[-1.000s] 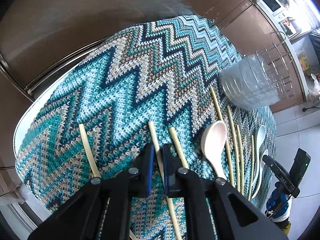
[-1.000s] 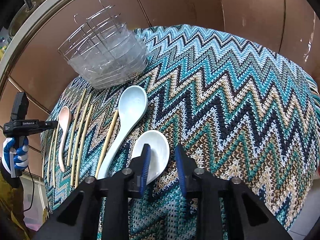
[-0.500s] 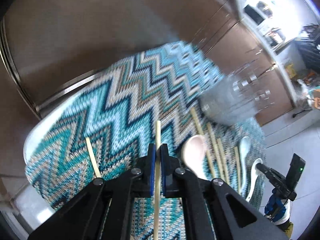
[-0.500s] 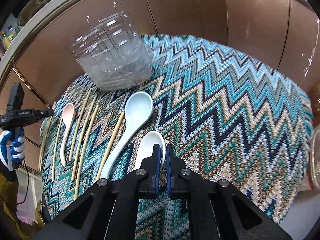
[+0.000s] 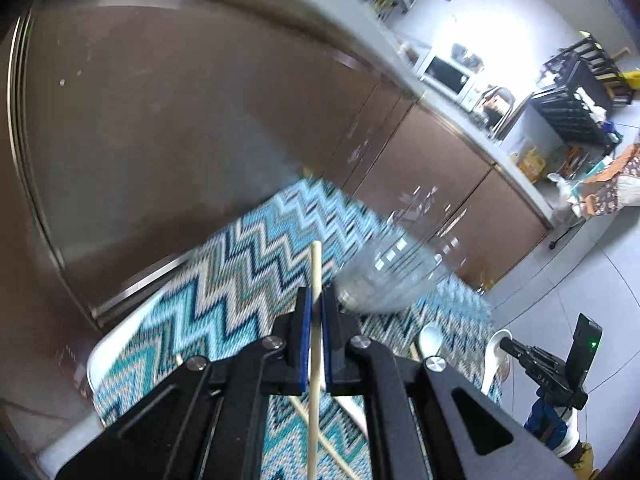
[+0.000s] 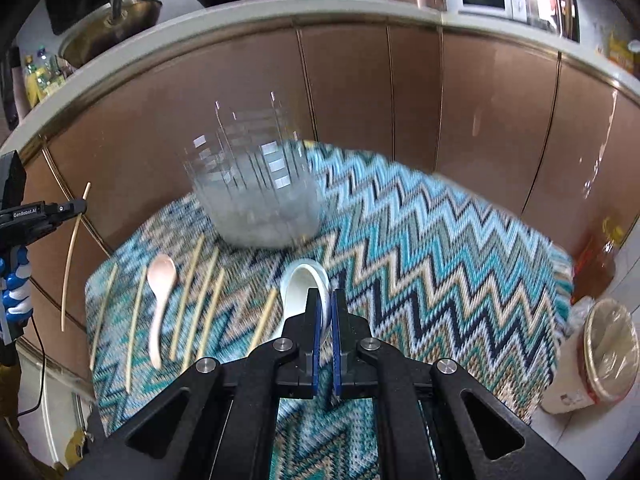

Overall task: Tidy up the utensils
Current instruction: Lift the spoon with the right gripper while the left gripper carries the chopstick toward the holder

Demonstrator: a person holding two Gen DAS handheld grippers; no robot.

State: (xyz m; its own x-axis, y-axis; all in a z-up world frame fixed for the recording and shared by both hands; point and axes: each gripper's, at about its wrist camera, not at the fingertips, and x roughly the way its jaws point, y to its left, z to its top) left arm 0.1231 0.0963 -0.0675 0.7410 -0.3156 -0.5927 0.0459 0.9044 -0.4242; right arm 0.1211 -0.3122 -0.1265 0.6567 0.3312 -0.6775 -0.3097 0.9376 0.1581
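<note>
Left gripper (image 5: pixel 315 322): jaws nearly closed, clamping one chopstick (image 5: pixel 315 280). The stick passes between the blue pads (image 5: pixel 306 336); its tip projects ahead of them, and its rear end is cut off by the lower frame edge. In the right wrist view the same chopstick (image 6: pixel 72 248) hangs clear of the table at far left, past the cloth edge.

Right gripper (image 6: pixel 328 326): jaws narrow, closed on the white spoon (image 6: pixel 305 284). The bowl of the spoon shows ahead of the pads; the handle is hidden between and below the fingers.

Zigzag cloth (image 6: pixel 420 248): covers the table; motion blur softens its pattern in both views.

Utensil holder (image 6: pixel 256 200): clear container with a wire rack, standing at the far edge of the cloth; heavily blurred, compartments not discernible.

Loose items left of the white spoon: a pink spoon (image 6: pixel 160 300) among several chopsticks (image 6: pixel 200 300) lying roughly parallel on the cloth. Exact count uncertain owing to blur.
</note>
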